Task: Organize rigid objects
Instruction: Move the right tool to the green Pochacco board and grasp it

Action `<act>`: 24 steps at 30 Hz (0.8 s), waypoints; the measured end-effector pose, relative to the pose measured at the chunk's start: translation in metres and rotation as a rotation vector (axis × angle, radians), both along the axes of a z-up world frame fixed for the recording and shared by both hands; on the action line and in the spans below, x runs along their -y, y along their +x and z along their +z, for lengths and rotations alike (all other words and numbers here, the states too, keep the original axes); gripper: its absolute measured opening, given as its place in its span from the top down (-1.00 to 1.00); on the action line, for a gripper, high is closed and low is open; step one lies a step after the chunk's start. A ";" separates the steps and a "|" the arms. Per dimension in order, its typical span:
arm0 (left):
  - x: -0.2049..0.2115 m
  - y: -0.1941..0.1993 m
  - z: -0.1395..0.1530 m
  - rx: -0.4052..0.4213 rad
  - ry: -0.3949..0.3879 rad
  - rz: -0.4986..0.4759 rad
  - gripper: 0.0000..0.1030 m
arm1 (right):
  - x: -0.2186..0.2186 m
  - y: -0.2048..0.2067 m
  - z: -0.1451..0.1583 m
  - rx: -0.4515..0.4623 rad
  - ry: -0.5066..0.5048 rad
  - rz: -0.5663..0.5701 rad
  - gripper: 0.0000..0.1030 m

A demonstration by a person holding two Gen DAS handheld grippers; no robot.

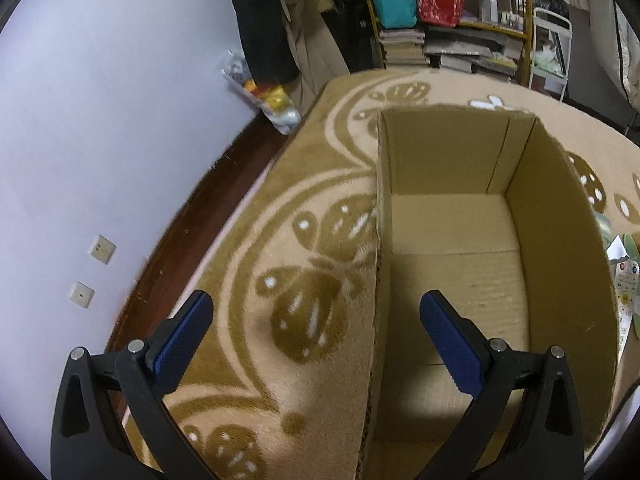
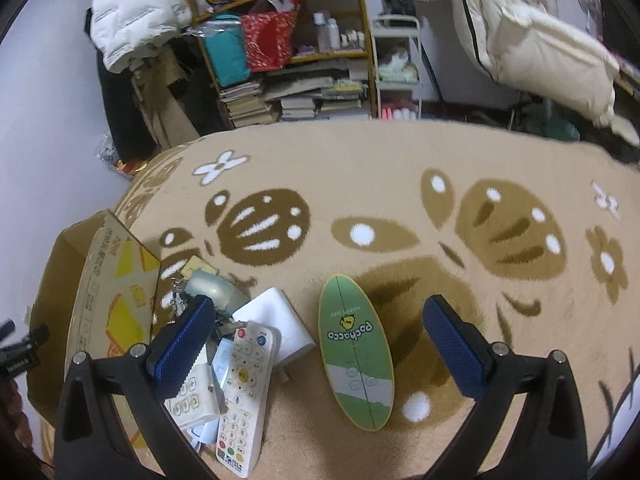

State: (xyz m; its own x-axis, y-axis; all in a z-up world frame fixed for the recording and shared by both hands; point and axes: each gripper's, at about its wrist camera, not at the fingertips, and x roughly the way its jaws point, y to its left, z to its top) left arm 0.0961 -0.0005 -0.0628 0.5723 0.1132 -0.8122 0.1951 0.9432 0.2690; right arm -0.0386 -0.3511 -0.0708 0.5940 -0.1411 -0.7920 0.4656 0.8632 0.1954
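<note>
An open, empty cardboard box [image 1: 452, 240] stands on the patterned carpet; it also shows at the left of the right wrist view [image 2: 100, 288]. My left gripper [image 1: 316, 320] is open and empty, straddling the box's left wall from above. My right gripper [image 2: 318, 324] is open and empty above a green oval Pochacco case [image 2: 354, 352]. Left of the case lie a white remote [image 2: 244, 392], a smaller white remote [image 2: 192, 396], a white charger block [image 2: 280, 320], a pale mouse [image 2: 212, 288] and keys [image 2: 178, 300].
A beige and brown carpet [image 2: 400, 184] covers the floor. A cluttered shelf with books [image 2: 300, 80] and a white cart [image 2: 396, 68] stand at the back. A wall with sockets [image 1: 102, 248] and dark skirting run along the left. A plastic bag [image 1: 272, 100] sits by the wall.
</note>
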 end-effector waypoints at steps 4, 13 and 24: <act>0.004 0.005 -0.011 -0.029 0.036 -0.003 -0.98 | 0.006 0.005 -0.011 -0.032 0.014 -0.001 -1.00; 0.003 0.010 -0.025 -0.102 0.011 -0.010 -0.76 | 0.013 0.012 -0.032 -0.093 0.035 -0.009 -1.00; 0.005 0.007 -0.032 -0.161 0.002 -0.035 0.05 | 0.019 0.011 -0.053 -0.166 0.054 -0.019 -0.71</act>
State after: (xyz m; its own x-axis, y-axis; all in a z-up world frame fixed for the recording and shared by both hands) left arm 0.1031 -0.0051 -0.0949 0.4384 0.0977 -0.8935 0.2682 0.9346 0.2338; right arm -0.0277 -0.3700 -0.1242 0.4523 -0.1062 -0.8855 0.5116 0.8442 0.1601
